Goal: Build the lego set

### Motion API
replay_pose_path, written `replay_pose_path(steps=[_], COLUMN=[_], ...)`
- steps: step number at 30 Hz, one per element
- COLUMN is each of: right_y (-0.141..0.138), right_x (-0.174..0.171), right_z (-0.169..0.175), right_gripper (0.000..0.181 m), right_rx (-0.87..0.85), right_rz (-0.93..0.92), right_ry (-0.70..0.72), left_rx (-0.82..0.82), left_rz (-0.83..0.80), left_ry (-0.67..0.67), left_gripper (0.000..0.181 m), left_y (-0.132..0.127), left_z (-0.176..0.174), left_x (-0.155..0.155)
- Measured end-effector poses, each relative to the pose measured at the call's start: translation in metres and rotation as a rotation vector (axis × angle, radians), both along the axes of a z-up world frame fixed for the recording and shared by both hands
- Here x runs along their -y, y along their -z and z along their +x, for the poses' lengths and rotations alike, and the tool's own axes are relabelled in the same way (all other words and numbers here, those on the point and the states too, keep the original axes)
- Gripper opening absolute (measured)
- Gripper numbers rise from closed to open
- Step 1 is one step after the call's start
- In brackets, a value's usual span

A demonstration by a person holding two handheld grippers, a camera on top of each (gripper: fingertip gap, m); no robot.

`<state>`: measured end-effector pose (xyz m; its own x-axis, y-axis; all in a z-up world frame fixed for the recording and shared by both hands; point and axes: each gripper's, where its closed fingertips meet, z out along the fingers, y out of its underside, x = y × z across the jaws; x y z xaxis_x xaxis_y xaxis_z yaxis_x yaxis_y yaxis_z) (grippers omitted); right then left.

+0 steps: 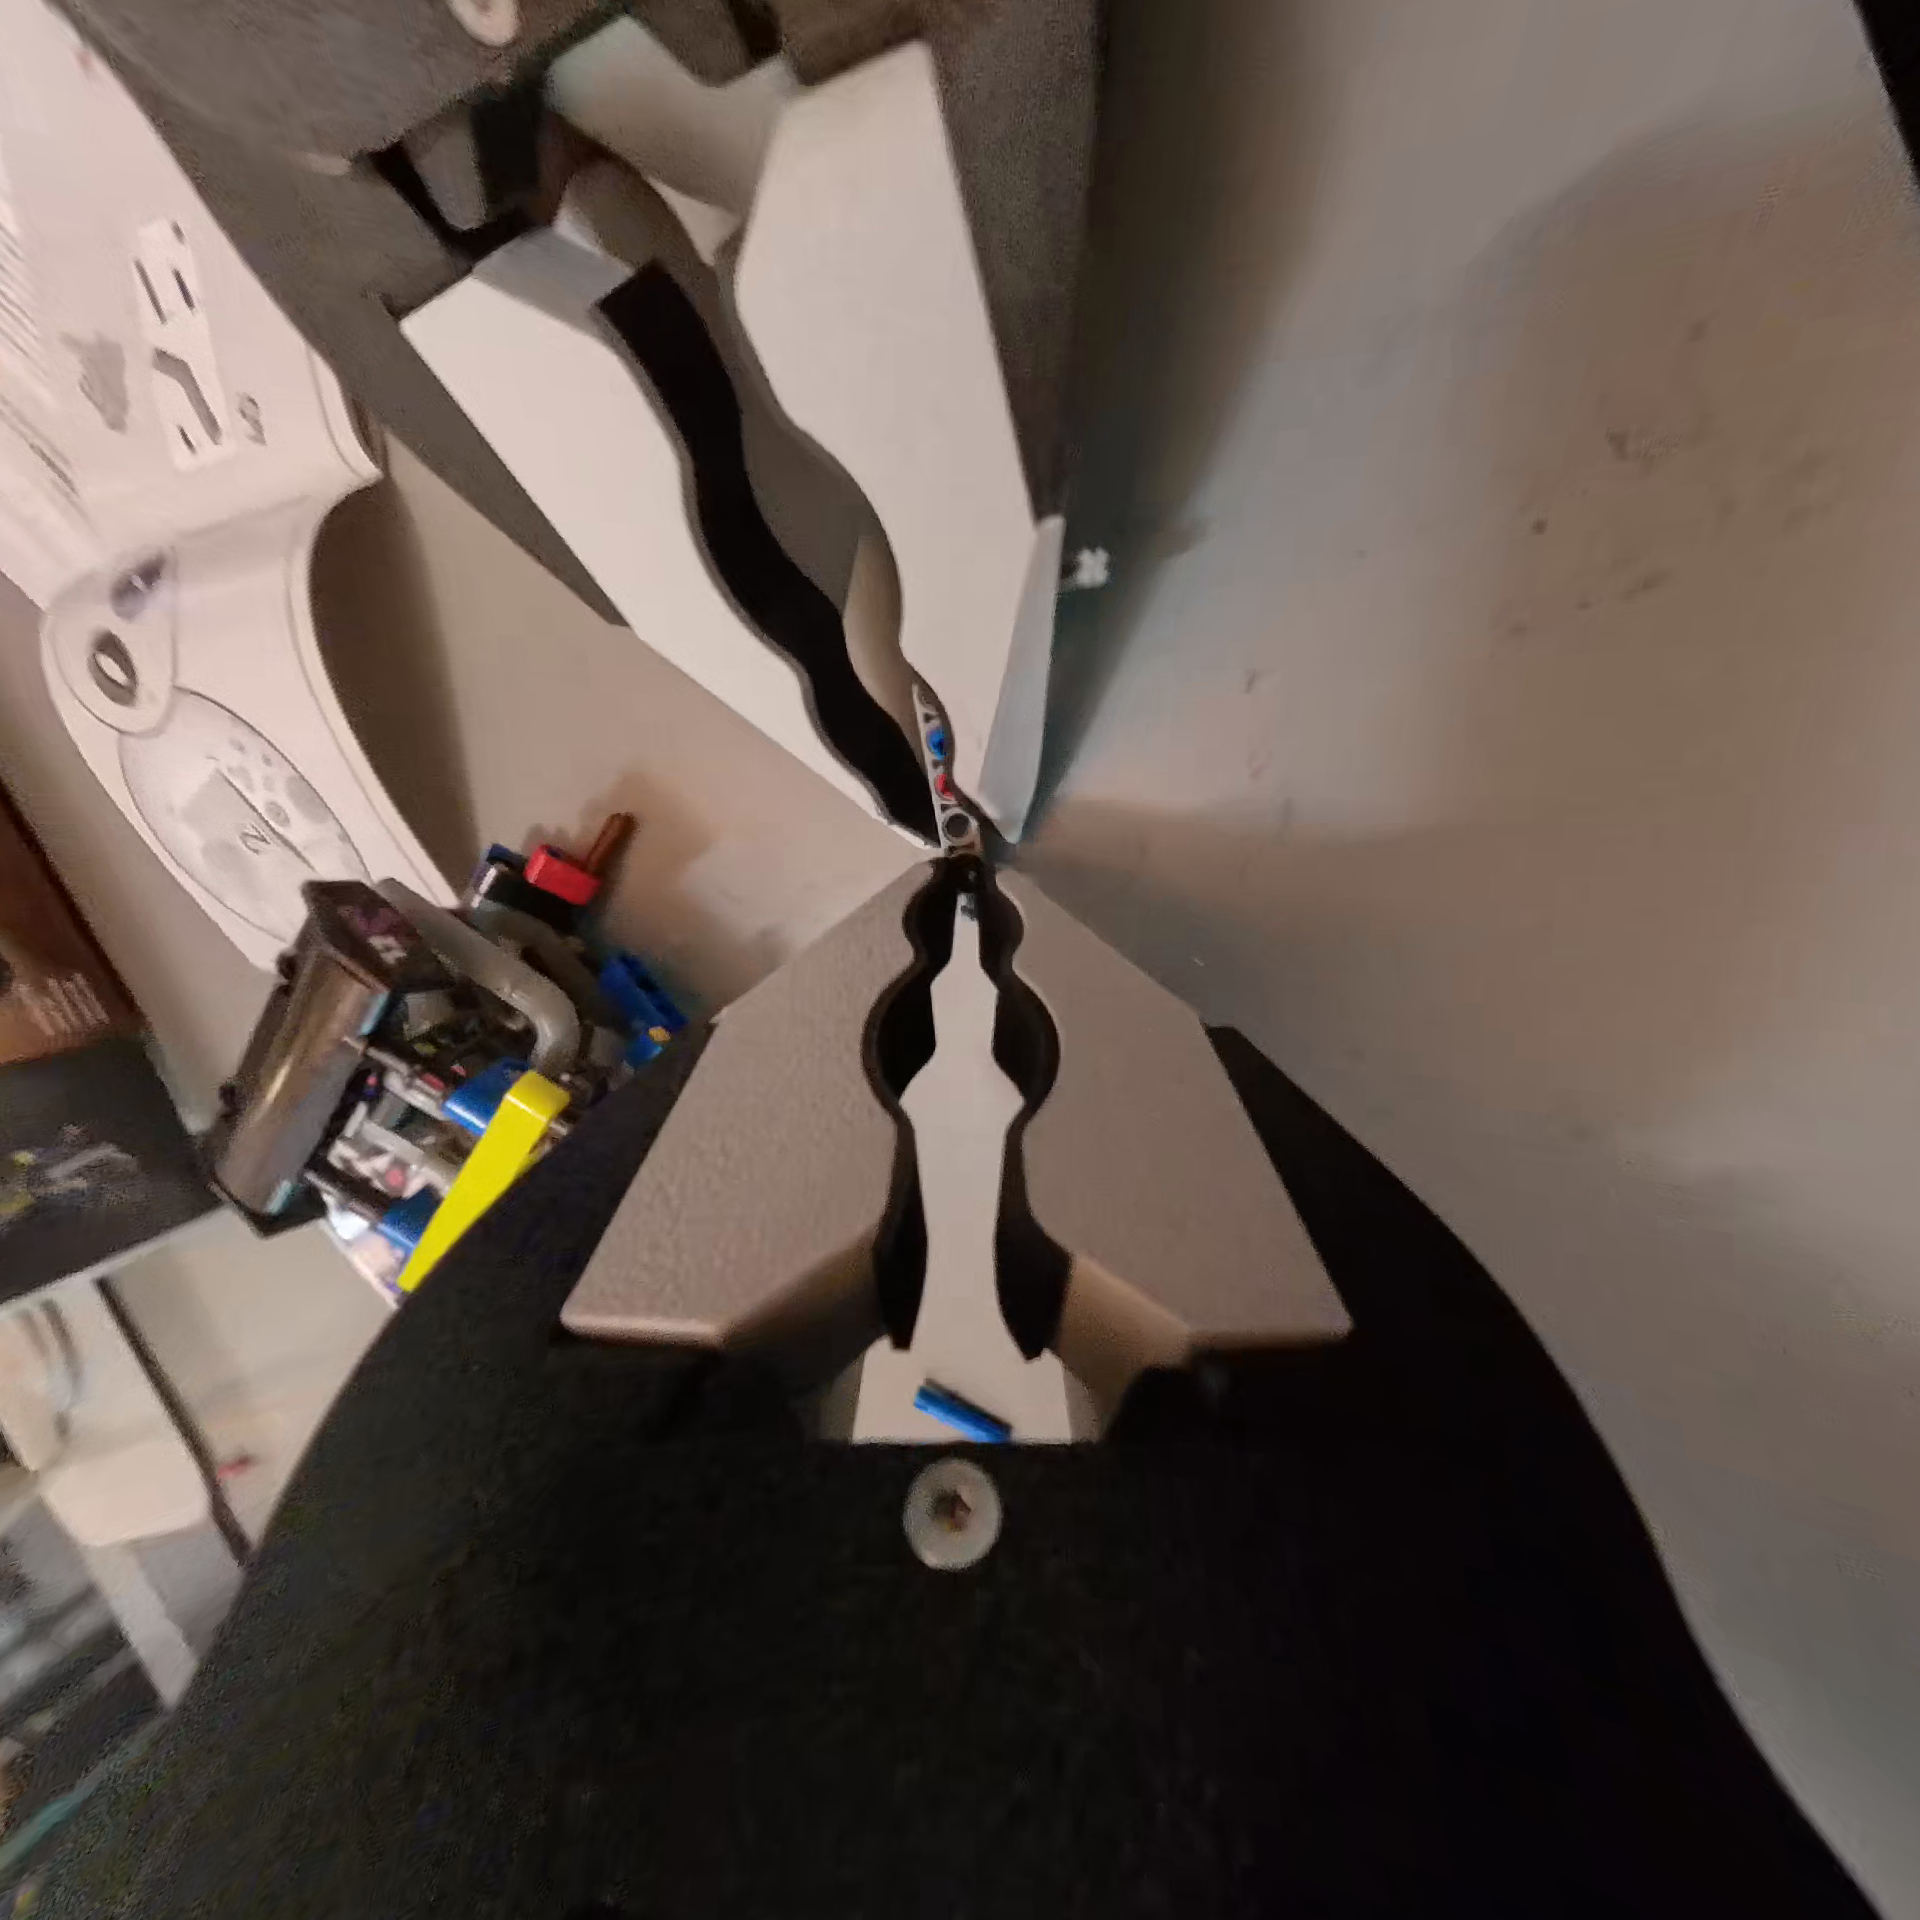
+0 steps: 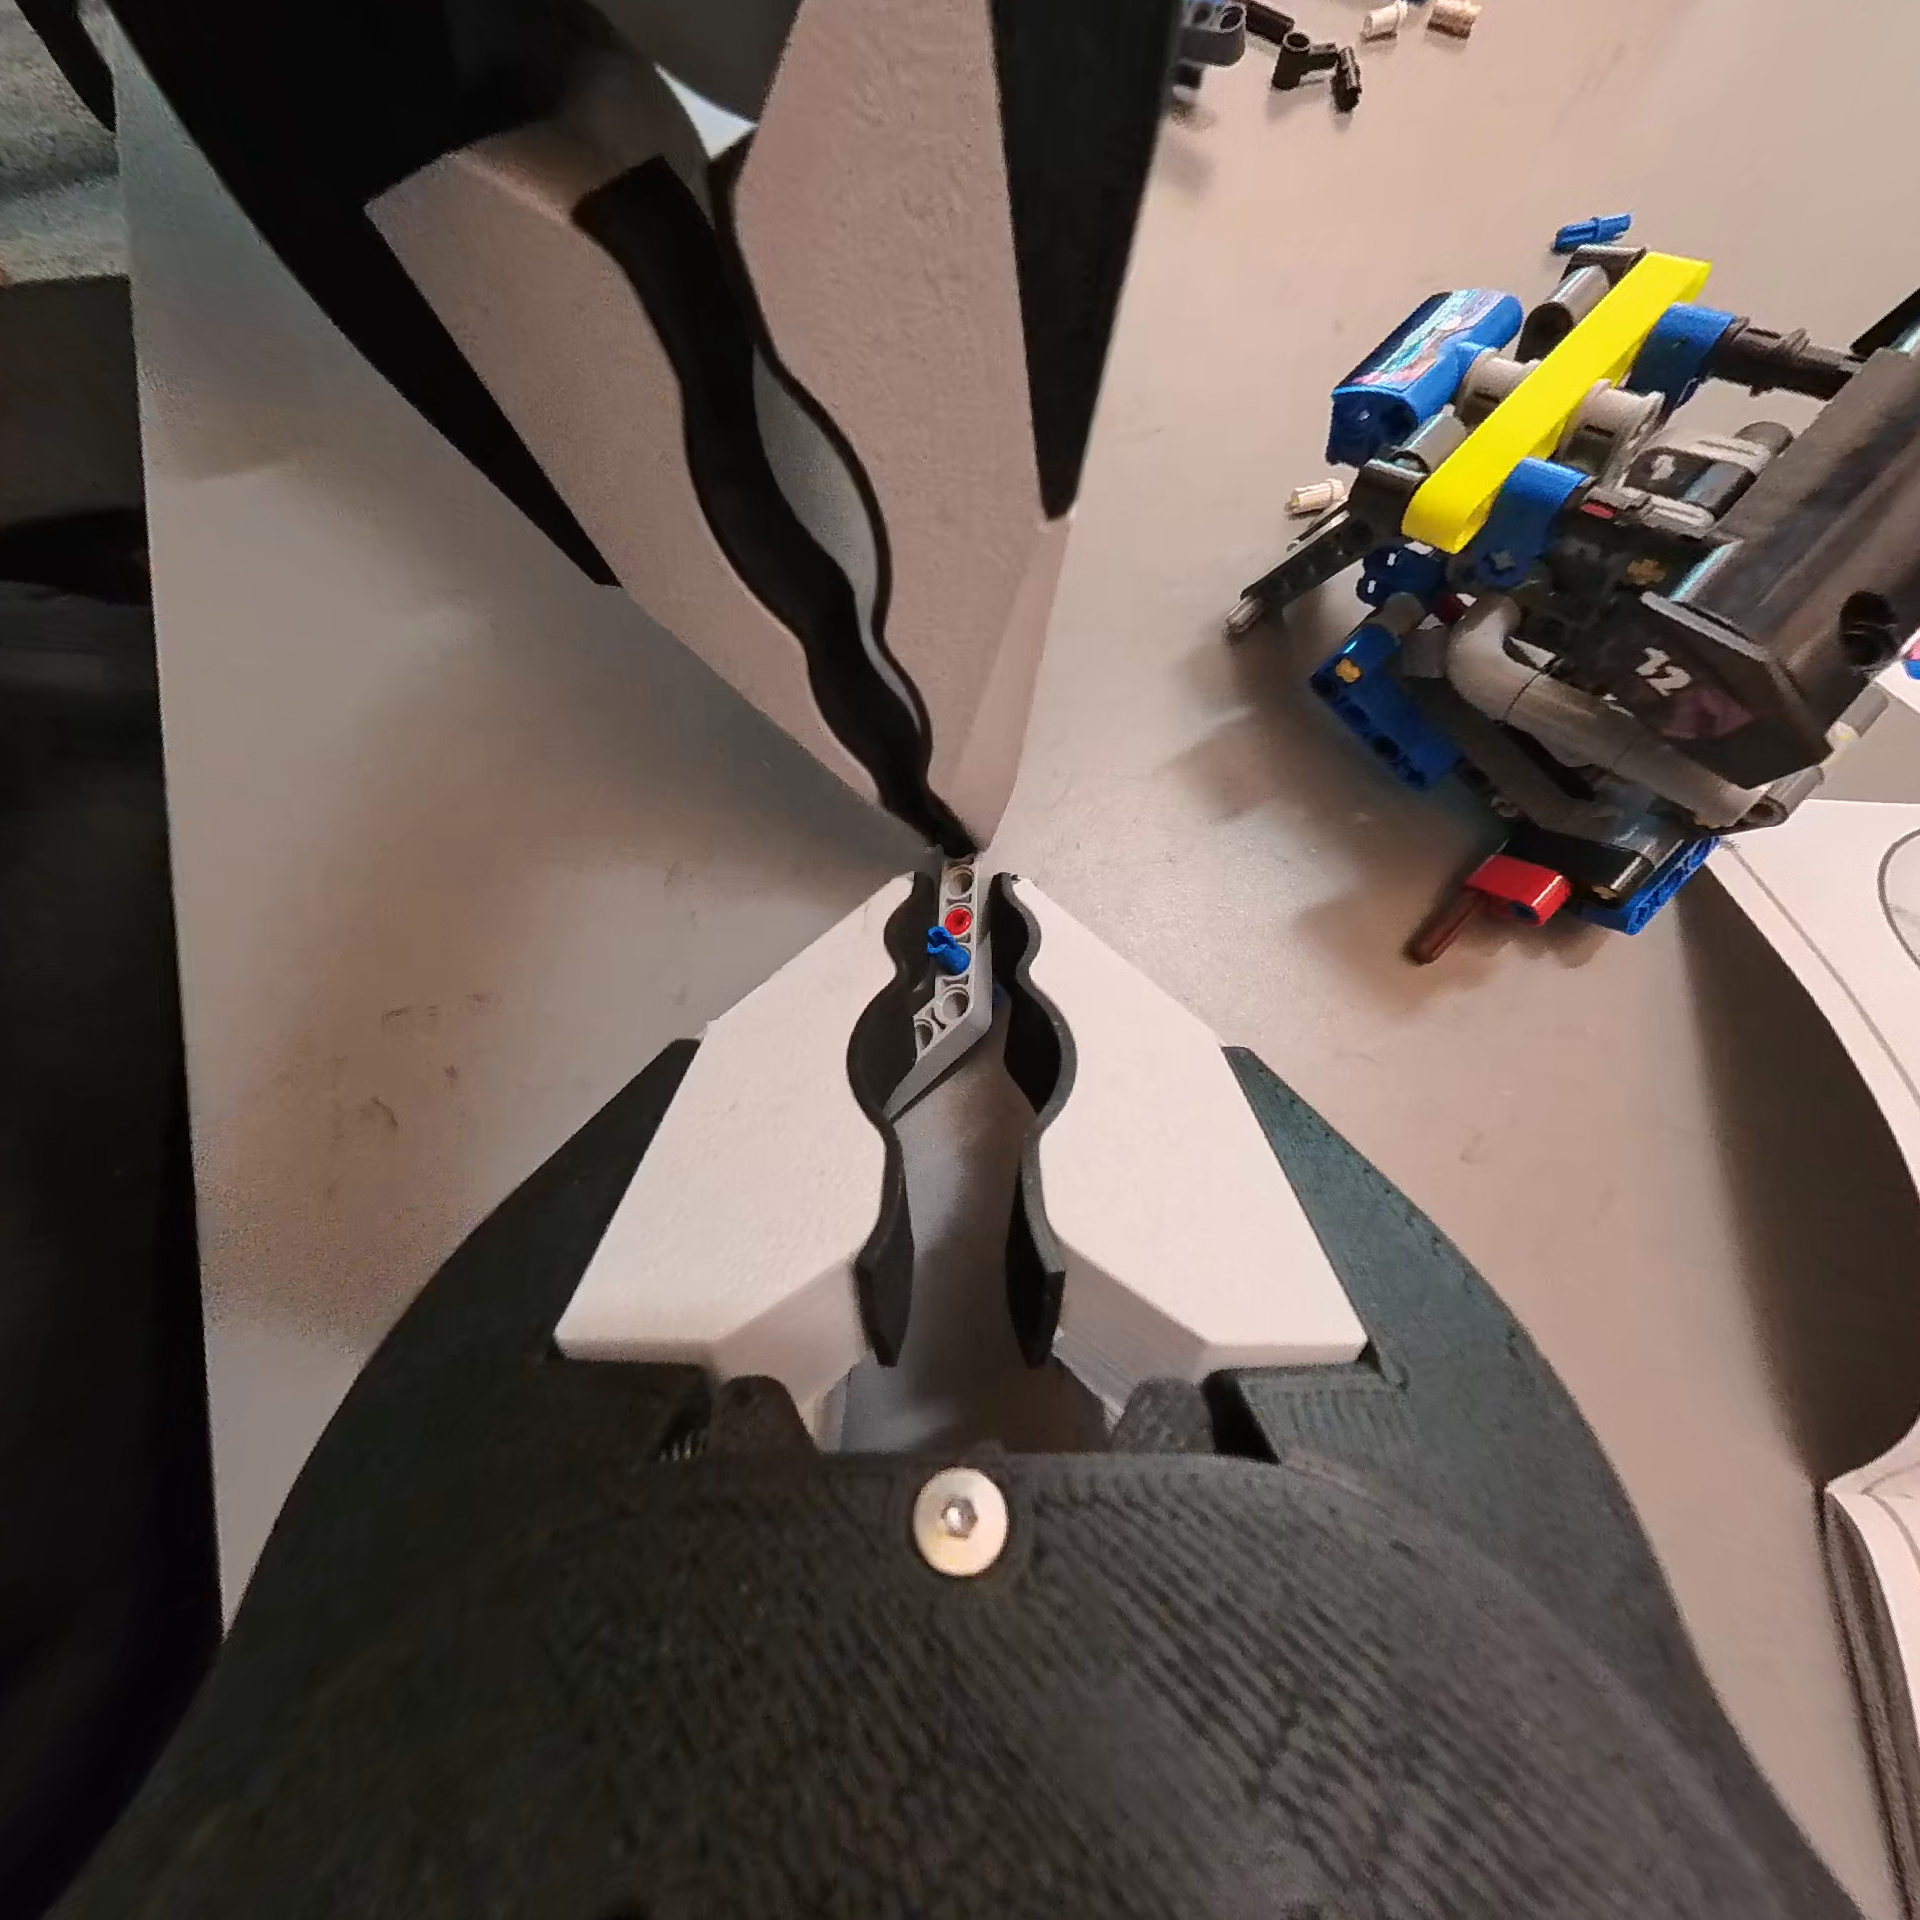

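In the left wrist view the left gripper (image 1: pixel 961 883) has its fingertips nearly together, and whether they pinch anything I cannot tell; tip to tip with it, the right gripper (image 1: pixel 951 800) is clamped on a small grey beam (image 1: pixel 943 774), while the half-built model (image 1: pixel 416 1049) sits well apart on the table (image 1: pixel 1455 727) beside the instruction booklet (image 1: pixel 156 436). In the right wrist view the beam (image 2: pixel 951 971), grey with round holes, carries a red pin (image 2: pixel 960 920) and a blue pin (image 2: pixel 943 945), so this small sub-assembly looks under way. The blue, black and yellow model (image 2: pixel 1621 540) seems partly done, with loose pieces (image 2: pixel 1309 52) left to add.

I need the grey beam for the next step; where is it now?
The grey beam is at the centre of the right wrist view, pinched in the right tool, tip to tip with the left tool, left of the part-built model.
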<state>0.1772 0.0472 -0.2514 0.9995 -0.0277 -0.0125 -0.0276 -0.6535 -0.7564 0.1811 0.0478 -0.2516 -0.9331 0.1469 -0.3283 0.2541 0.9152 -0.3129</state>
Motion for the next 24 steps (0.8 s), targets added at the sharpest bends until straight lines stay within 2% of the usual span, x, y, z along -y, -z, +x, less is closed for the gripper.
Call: replay_pose_path(steps=[3,8,13,18,24], right_y=[0.000,0.000,0.000,0.000,0.000], right_x=[0.000,0.000,0.000,0.000,0.000], right_z=[0.001,0.000,-0.001,-0.001,0.001], right_gripper=[0.010,0.011,0.011,0.011,0.012], right_rx=[-0.005,-0.004,0.004,0.004,0.014], right_rz=[0.001,0.001,0.000,0.000,0.000], right_ry=[0.007,-0.003,-0.006,-0.007,0.002], left_rx=[-0.049,-0.078,-0.084,-0.075,0.019], left_rz=[-0.054,-0.309,-0.508,-0.466,-0.410], left_ry=[-0.024,-0.142,-0.255,-0.242,-0.219], left_gripper=[0.002,0.006,0.005,0.003,0.001], left_y=[0.000,-0.003,-0.017,-0.010,-0.007], left_z=[0.002,-0.002,-0.003,-0.006,0.000], left_x=[0.000,0.000,-0.002,0.002,0.003])
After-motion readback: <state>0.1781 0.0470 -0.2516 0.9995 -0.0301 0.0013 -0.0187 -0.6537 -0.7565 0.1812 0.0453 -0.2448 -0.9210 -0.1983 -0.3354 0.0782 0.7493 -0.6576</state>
